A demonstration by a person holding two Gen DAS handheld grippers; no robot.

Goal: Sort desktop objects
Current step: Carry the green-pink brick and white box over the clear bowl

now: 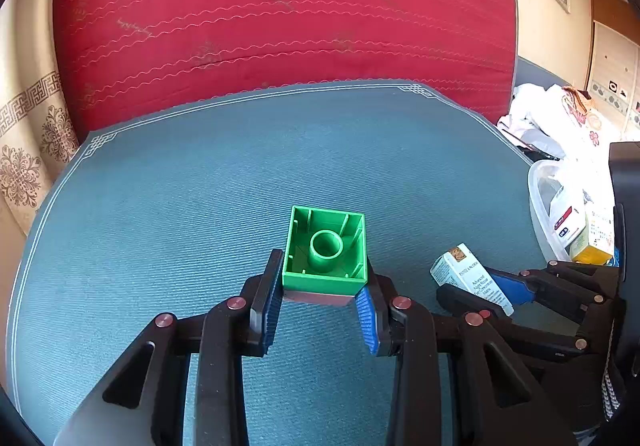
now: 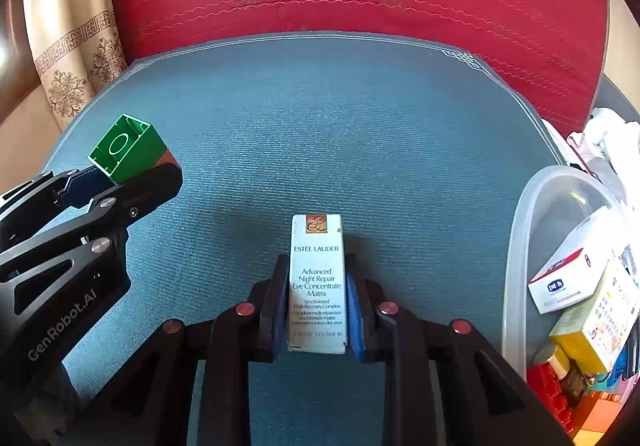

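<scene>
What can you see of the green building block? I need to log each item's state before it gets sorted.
The green building block is a square, glossy plastic brick, held with its hollow underside toward the left wrist camera: thin inner ribs and a central tube show. A reddish-brown block sits flush against its hidden stud side. The left gripper is shut on the pair, blue pads against opposite side walls, holding it above the teal mat.

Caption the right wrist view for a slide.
Right claw grips a white cosmetics box above the blue mat.
</scene>
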